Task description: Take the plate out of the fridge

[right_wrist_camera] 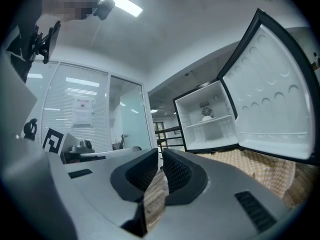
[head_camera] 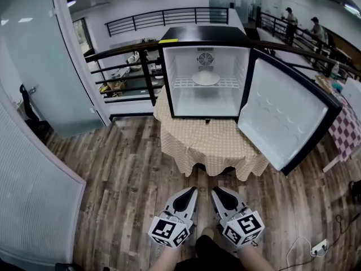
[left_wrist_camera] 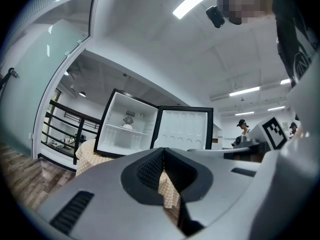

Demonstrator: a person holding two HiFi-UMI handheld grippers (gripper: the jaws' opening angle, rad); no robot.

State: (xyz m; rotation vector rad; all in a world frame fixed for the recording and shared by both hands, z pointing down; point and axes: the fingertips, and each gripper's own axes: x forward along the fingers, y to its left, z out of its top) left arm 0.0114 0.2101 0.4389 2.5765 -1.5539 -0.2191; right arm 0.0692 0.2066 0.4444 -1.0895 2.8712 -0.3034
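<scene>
The fridge (head_camera: 169,83) stands at upper centre of the head view on a tabletop (head_camera: 208,143) covered with a checked cloth. Its door (head_camera: 285,114) is swung fully open toward the right of the frame, with the moulded white liner facing outward.

The plate (head_camera: 206,78) is inside the fridge. It lies flat on the wire shelf (head_camera: 183,83), centred, just below the round fan grille (head_camera: 205,58) on the back wall. The compartment under the shelf holds nothing.

Left hand-held gripper (head_camera: 190,192) – lower centre of the head view, over the wooden floor (head_camera: 130,179), well apart from the tabletop. In the left gripper view its jaws are closed tip to tip with nothing between them. The fridge (left_wrist_camera: 116,119), plate (left_wrist_camera: 128,126) and door (left_wrist_camera: 182,129) appear beyond the tips at frame centre.

Right hand-held gripper (head_camera: 218,192) – just beside the left one, parallel to it and pointing at the fridge. In the right gripper view the jaws are closed to a hairline gap and hold nothing. The fridge (right_wrist_camera: 197,131) and plate (right_wrist_camera: 207,118) sit right of centre, and the door (right_wrist_camera: 272,94) fills the right of the frame.

A black railing (head_camera: 124,66) runs behind the fridge at upper left.
</scene>
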